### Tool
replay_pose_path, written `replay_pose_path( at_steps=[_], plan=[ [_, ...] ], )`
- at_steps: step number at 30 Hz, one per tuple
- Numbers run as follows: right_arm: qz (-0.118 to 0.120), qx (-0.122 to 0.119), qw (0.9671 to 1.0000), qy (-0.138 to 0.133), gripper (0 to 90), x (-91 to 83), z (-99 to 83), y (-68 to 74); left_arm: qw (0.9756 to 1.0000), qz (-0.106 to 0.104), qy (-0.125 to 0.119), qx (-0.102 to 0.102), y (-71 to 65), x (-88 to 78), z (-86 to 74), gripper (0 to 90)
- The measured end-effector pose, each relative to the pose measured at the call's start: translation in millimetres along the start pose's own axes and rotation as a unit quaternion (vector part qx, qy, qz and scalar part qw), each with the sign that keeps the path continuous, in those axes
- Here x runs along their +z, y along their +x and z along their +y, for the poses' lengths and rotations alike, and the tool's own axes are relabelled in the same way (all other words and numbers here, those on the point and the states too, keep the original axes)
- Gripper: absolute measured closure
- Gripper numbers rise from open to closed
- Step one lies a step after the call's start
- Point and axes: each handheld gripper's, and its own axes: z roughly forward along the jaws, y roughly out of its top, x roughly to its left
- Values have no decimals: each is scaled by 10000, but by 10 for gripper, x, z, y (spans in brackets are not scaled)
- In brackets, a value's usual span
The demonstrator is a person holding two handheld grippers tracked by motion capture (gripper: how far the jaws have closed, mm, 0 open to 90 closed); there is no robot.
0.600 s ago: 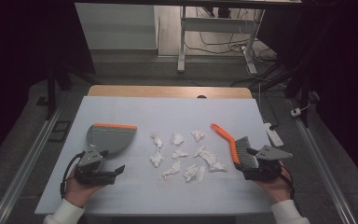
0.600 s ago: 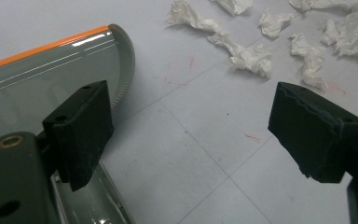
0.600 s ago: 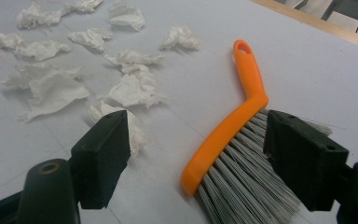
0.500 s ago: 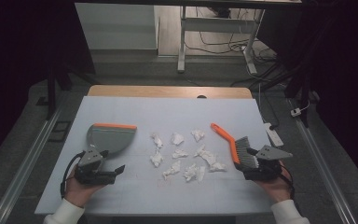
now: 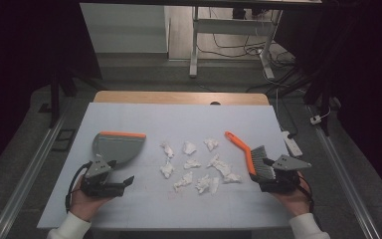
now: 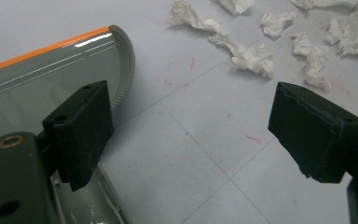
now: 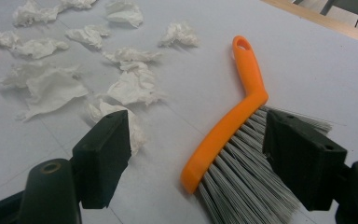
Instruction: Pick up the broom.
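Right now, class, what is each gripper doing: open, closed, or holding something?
Left gripper: jaws open, holding nothing, beside the dustpan.
Right gripper: jaws open around the brush, not gripping it.

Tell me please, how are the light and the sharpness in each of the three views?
High view: the table is evenly lit, the surroundings are very dark, and the image is slightly soft. Left gripper view: a bright glare streak lies on the dustpan, and the near jaws look a little blurred. Right gripper view: the brush and the paper scraps are sharp with soft shadows.
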Motion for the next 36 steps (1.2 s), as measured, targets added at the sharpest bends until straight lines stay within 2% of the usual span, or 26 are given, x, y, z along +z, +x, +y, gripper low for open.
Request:
replay_pose_path(
  at_steps=[15,23,24,26,29,30,32,33,34,36],
  plan=[
    [-16,11,9998,177,231,32,87,6,10000,38,-1,-5,32,41,24,151],
    [-118,102,9992,381,235,77,296,-63,10000,57,25,-4,44,47,26,152],
    [-147,199,9985,483,235,104,372,-111,10000,58,25,-2,45,47,26,152],
    [-145,263,9982,519,236,122,408,-132,10000,59,30,-5,46,47,23,152],
    [-148,431,9961,749,237,226,523,-234,10000,61,49,4,42,49,21,152],
    [-148,431,9961,749,237,226,523,-234,10000,62,58,19,39,52,21,152],
    [-109,421,9936,1042,237,339,609,-308,9999,56,80,46,32,60,23,152],
    [-109,421,9936,1042,237,339,609,-308,9999,54,90,58,30,63,24,152],
    [-94,380,9911,1273,238,425,675,-360,9999,52,89,68,27,62,24,152],
    [-78,381,9885,1461,239,507,746,-424,9999,48,76,67,29,55,22,154]
  ],
)
